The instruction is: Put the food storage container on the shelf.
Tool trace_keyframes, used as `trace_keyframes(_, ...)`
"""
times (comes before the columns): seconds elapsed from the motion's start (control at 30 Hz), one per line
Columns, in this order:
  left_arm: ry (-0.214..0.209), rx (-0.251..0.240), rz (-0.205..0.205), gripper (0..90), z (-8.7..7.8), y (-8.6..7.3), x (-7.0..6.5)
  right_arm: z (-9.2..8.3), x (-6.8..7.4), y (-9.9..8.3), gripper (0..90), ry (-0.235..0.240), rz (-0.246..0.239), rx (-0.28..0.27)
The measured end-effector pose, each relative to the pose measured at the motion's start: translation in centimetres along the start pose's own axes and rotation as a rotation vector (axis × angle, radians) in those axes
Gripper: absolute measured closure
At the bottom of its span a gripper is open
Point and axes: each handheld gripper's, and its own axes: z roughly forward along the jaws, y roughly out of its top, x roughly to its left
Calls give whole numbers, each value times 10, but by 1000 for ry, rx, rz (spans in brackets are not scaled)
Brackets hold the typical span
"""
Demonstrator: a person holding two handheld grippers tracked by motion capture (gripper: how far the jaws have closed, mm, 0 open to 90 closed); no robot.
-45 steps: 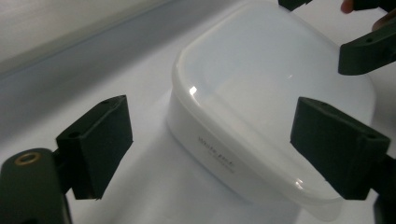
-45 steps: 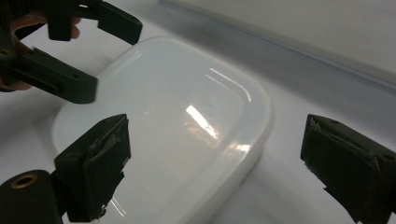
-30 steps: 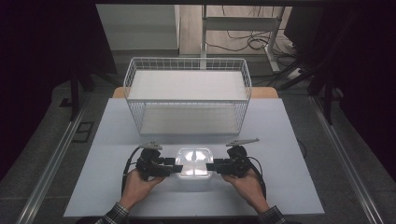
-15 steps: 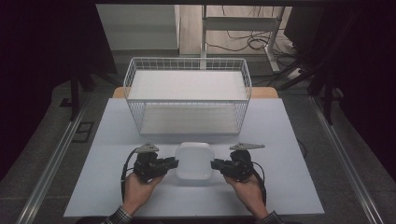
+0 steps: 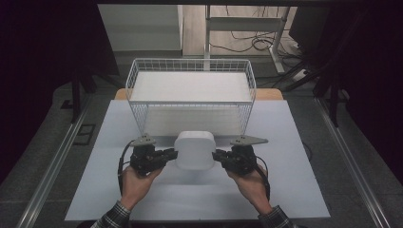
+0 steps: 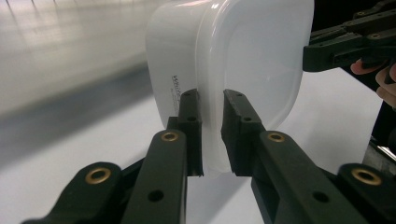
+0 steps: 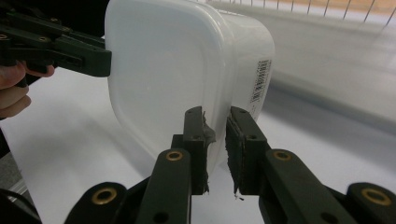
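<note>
A white plastic container with a lid hangs above the table in front of the wire basket, tilted with its lid toward the person. My left gripper is shut on the container's left rim. My right gripper is shut on its right rim. In the left gripper view the container fills the middle and the other gripper's jaws reach in at the upper right. The right gripper view shows the container with a barcode label on its side.
The white wire basket, with a white floor, stands at the back middle of the pale table. Table legs and cables lie on the floor behind it. Metal rails run along both sides of the table.
Both grippers have lifted the container off the table and carried it forward toward the basket, and it has tipped up so its underside faces away.
</note>
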Motion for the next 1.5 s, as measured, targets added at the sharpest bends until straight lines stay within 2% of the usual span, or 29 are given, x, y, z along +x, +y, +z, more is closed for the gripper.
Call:
trace_keyframes(0.13,5,-18,12,790,-7,15,0,-4,-1,17,777,2,-14,-25)
trace_keyframes(0.43,22,-53,41,792,-21,43,-4,-11,-2,42,777,10,-17,-64)
trace_keyframes(0.53,36,-68,68,792,-28,59,-6,-16,-2,56,776,12,-18,-83)
trace_keyframes(0.57,36,-68,68,793,-28,59,-6,-16,-2,56,776,12,-18,-83)
trace_keyframes(0.6,40,-77,76,792,-31,68,-7,-19,-2,63,776,9,-26,-97)
trace_keyframes(0.7,44,-86,83,792,-34,76,-8,-22,-2,71,776,7,-28,-110)
trace_keyframes(0.73,46,-91,84,793,-36,80,-8,-24,-2,80,776,4,-33,-123)
trace_keyframes(0.77,47,-95,88,793,-37,84,-8,-24,-2,80,776,4,-33,-123)
trace_keyframes(0.8,51,-103,89,792,-40,93,-8,-26,-3,88,775,2,-37,-133)
trace_keyframes(0.83,51,-103,89,792,-40,93,-8,-26,-3,88,775,2,-37,-133)
trace_keyframes(0.87,53,-111,91,792,-42,102,-7,-28,-3,97,775,-1,-36,-142)
trace_keyframes(0.9,53,-111,91,793,-42,102,-7,-28,-4,102,774,-2,-37,-150)
trace_keyframes(0.93,55,-117,91,793,-44,110,-6,-29,-4,106,774,-3,-39,-154)
trace_keyframes(0.97,55,-117,91,792,-44,110,-6,-29,-4,106,774,-3,-39,-154)
trace_keyframes(1.0,54,-124,88,792,-46,118,-4,-30,-5,115,774,-6,-37,-164)
trace_keyframes(1.1,50,-132,82,792,-48,125,-1,-30,-6,124,773,-7,-38,-171)
trace_keyframes(1.2,42,-143,67,793,-50,140,5,-30,-9,141,773,-8,-34,-185)
trace_keyframes(1.3,40,-142,62,792,-50,148,9,-30,-10,150,772,-15,-31,-188)
trace_keyframes(1.4,11,-129,39,793,-46,163,21,-26,-16,164,769,-30,-25,-186)
trace_keyframes(1.5,9,-117,31,792,-43,168,26,-23,-20,170,767,-29,-16,-184)
